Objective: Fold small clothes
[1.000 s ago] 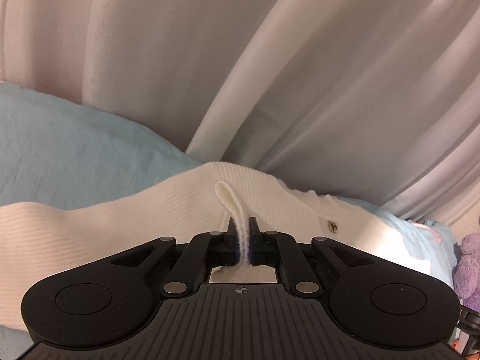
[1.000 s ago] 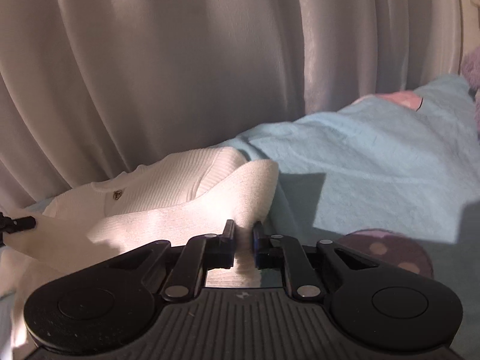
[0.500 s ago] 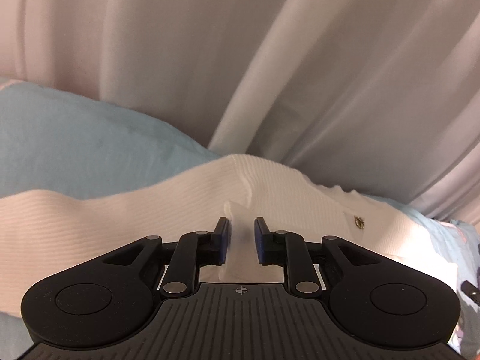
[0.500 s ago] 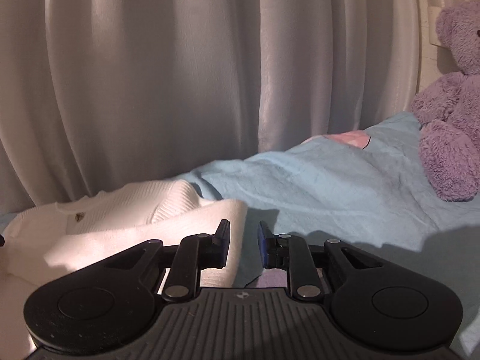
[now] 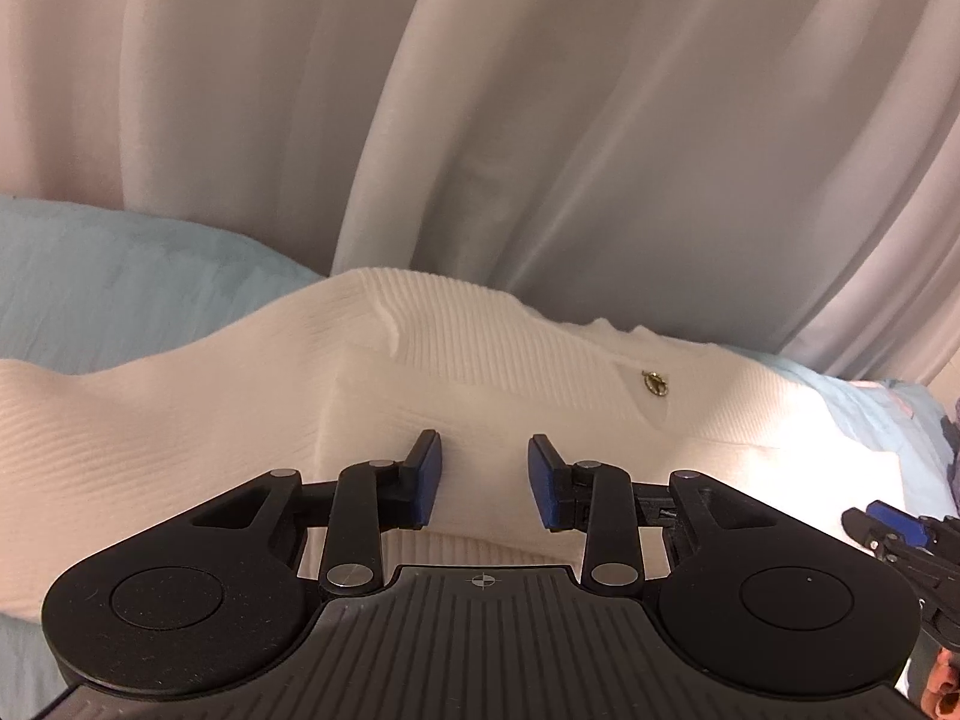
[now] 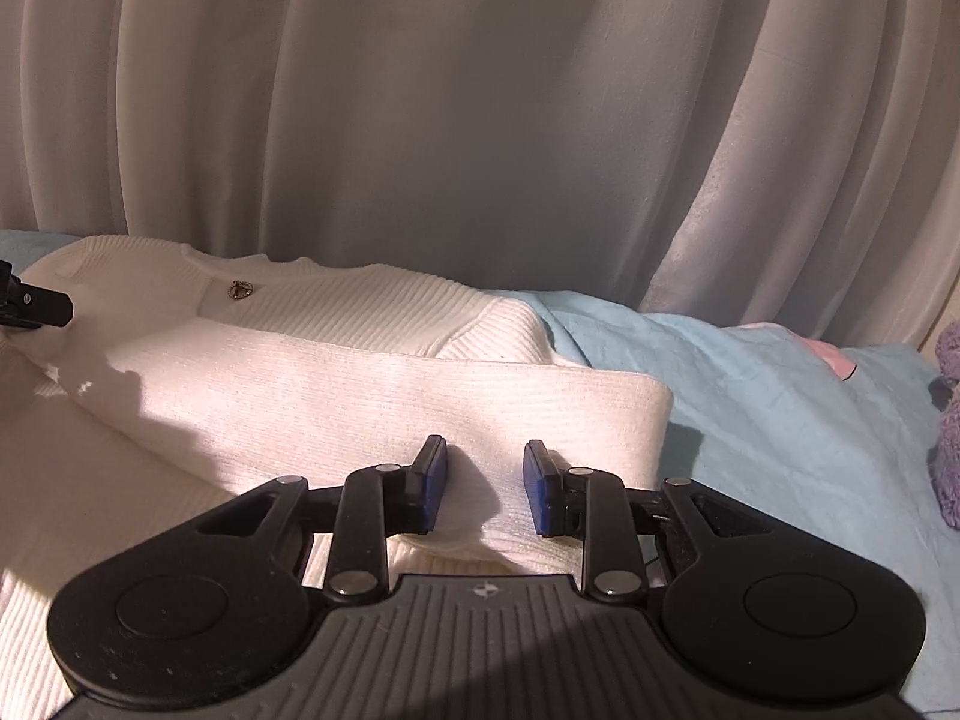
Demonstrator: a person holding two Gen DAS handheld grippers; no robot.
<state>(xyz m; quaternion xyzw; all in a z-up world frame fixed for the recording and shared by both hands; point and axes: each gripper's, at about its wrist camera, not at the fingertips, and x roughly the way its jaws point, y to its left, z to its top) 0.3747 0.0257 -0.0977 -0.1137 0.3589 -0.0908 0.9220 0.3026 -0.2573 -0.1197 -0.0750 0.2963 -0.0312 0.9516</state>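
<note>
White ribbed knit, a small button-front sweater [image 6: 372, 372], lay on the light-blue bed sheet [image 6: 750, 396] with its lower part doubled up over the chest, the folded edge running just ahead of both claws. The left claw [image 5: 483, 483] had just been opening and stood part-way apart, its blue pads [image 5: 429, 483] clear of the cloth that lay loose between them. The right claw [image 6: 485, 489] had likewise just been opening, with the fold's near hem under its gap and nothing pinched. The step appeared to be letting go of a finished fold; doing it well would mean lifting both claws away without snagging the ribs, then smoothing the layer flat. The knit looked soft, thick and stretchy, with a small brass-coloured button [image 5: 656, 385] near the neckline. Behind hung pleated pale curtains [image 6: 480, 120]; a purple plush toy [image 6: 948, 450] sat at the right edge.
</note>
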